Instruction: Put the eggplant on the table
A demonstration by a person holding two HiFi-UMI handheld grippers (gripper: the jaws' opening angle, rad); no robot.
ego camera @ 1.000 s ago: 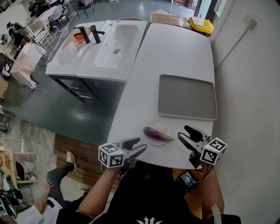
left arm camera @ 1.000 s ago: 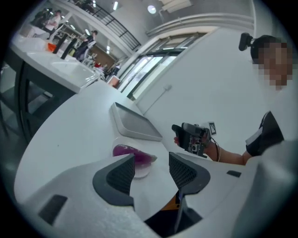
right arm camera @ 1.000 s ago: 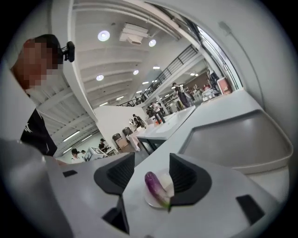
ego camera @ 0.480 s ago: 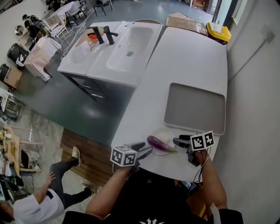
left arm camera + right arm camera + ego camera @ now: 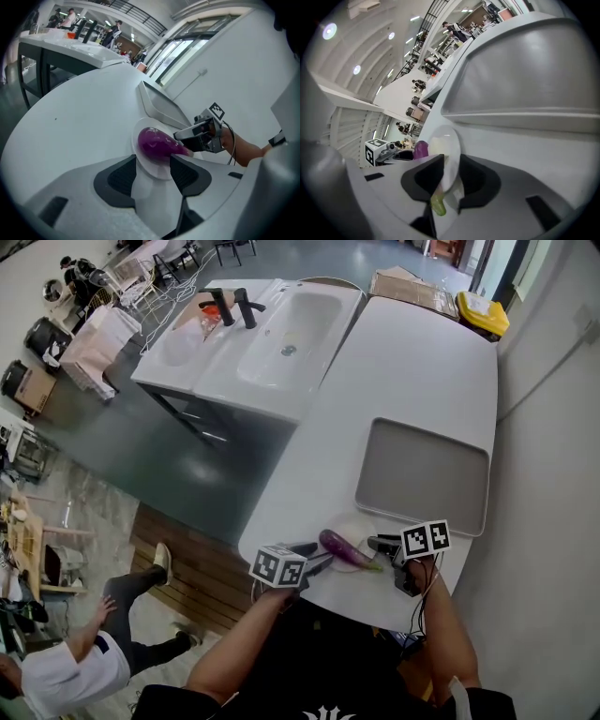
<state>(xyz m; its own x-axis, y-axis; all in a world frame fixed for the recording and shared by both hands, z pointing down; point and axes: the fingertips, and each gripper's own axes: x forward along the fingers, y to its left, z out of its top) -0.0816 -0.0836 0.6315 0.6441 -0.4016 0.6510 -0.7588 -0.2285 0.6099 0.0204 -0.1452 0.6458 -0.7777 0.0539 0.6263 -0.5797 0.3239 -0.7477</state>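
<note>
Eggplant (image 5: 345,548) lying on a small white plate (image 5: 362,524) at the near edge of the table (image 5: 412,371), with a gripper at each end.
The left gripper (image 5: 317,559) is spread, with the plate rim and the purple end just ahead of its jaws. The right gripper (image 5: 380,546) stands narrowly apart astride the green stem (image 5: 438,204) and the plate rim, and I do not judge it clamped. Risks as I see them: closing the right one here could pinch the plate along with the stem and tip it, the slim stem may slip, and a shove could send the plate over the close edge.
</note>
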